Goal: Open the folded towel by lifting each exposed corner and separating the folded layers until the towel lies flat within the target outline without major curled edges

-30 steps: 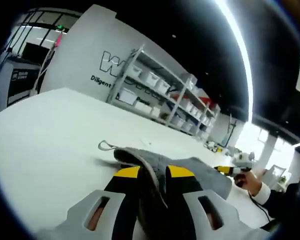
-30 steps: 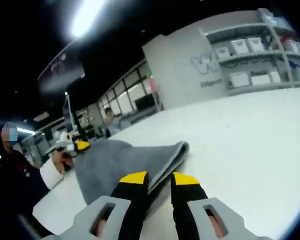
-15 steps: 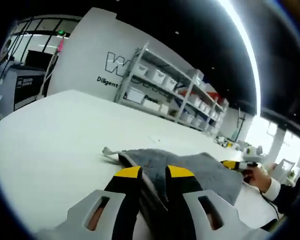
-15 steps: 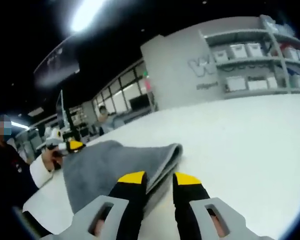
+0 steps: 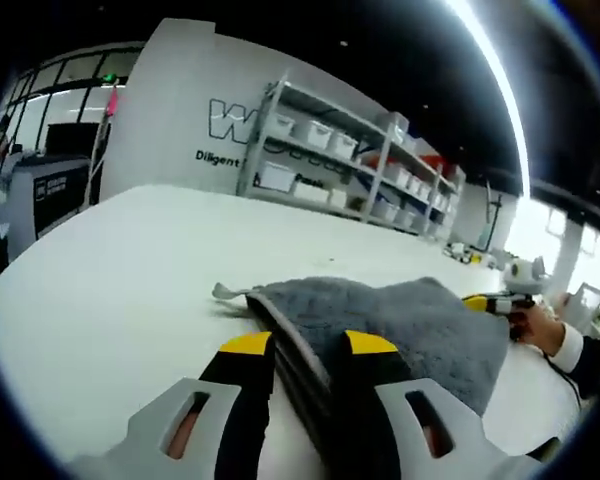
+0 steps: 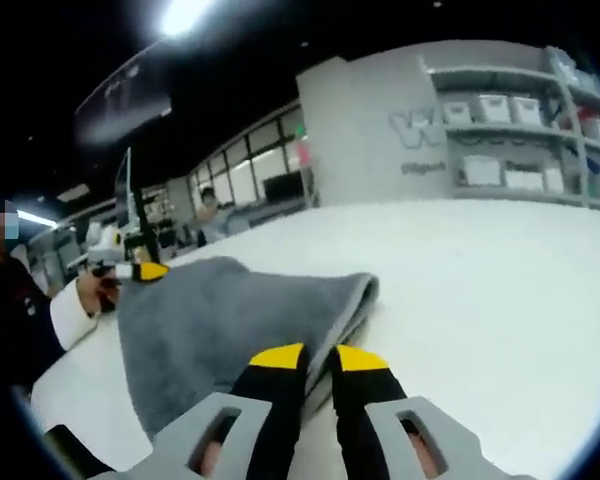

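Observation:
A grey towel lies folded on the white table, its small loop tag sticking out at the left. My left gripper is shut on the towel's thick near edge, which runs between the yellow-tipped jaws. In the right gripper view the same towel spreads to the left, with a rolled fold at its far end. My right gripper is shut on the towel's near edge. Each gripper appears in the other's view, held by a hand: the right gripper and the left gripper.
The white table stretches wide on all sides of the towel. Metal shelves with white bins stand behind it along a grey wall. A person's sleeve and cuff are at the table's edge. Another person stands far back.
The towel has come down from draping over the left jaws and lies flatter on the table. The right jaws have drawn closer together on the edge. Both views have shifted slightly.

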Tool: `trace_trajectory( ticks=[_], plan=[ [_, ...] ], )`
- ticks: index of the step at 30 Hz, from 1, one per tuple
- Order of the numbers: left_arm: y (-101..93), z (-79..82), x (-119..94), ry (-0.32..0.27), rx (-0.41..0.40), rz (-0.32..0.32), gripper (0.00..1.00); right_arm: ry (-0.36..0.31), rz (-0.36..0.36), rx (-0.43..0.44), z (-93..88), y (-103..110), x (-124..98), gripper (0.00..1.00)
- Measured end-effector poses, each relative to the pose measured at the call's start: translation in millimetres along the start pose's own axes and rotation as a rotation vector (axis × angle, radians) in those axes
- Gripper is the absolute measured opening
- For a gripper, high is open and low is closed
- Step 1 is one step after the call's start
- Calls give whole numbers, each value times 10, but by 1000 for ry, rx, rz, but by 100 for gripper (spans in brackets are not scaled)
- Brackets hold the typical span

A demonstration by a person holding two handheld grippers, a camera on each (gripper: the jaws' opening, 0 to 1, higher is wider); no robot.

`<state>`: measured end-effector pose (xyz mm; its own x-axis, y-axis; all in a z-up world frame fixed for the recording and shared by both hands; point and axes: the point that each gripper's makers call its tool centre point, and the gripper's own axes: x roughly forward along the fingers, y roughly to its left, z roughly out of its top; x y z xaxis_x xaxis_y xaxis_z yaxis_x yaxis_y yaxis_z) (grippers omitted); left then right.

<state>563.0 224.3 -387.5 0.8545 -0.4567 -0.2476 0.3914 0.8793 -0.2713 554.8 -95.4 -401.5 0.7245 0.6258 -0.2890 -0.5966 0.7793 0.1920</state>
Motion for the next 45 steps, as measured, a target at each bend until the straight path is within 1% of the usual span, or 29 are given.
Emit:
trace_trajectory(
  ticks=[3,6,10,12,14,16,21,27,31,34,36,40,42,45],
  plan=[
    [-29,-20,6,14,2,-13,19,3,-12,9,9,-52,-35,0],
    [-32,-33,14,22,6,-12,19,4,-10,23,12,-52,-41,0],
    [-38,-69,25,41,-1,-3,17,10,-32,-10,36,-103,-47,0],
    [-29,-81,47,49,-3,11,16,26,-48,-5,32,-120,-65,0],
    [-28,-105,62,68,29,22,14,24,-62,12,50,-150,-92,0],
    [-48,-106,73,68,38,26,14,23,-74,17,59,-180,-106,0],
    [-101,-126,94,80,11,14,10,30,-106,-3,80,-259,-115,0],
    [-171,-133,110,86,21,4,7,34,-134,-7,103,-323,-189,0],
    [-237,-156,122,99,-7,-7,5,45,-152,-15,108,-363,-219,0],
    [-295,-174,125,102,-8,-9,5,50,-161,-24,116,-395,-236,0],
    [-322,-179,126,102,2,-10,5,49,-167,-29,102,-362,-280,0],
    [-344,-179,138,104,8,-15,5,50,-190,-40,121,-404,-302,0],
    [-371,-183,146,105,9,-22,5,58,-203,-43,68,-338,-392,0],
    [-404,-188,162,104,18,-28,5,61,-215,-37,34,-296,-466,0]
  ],
)
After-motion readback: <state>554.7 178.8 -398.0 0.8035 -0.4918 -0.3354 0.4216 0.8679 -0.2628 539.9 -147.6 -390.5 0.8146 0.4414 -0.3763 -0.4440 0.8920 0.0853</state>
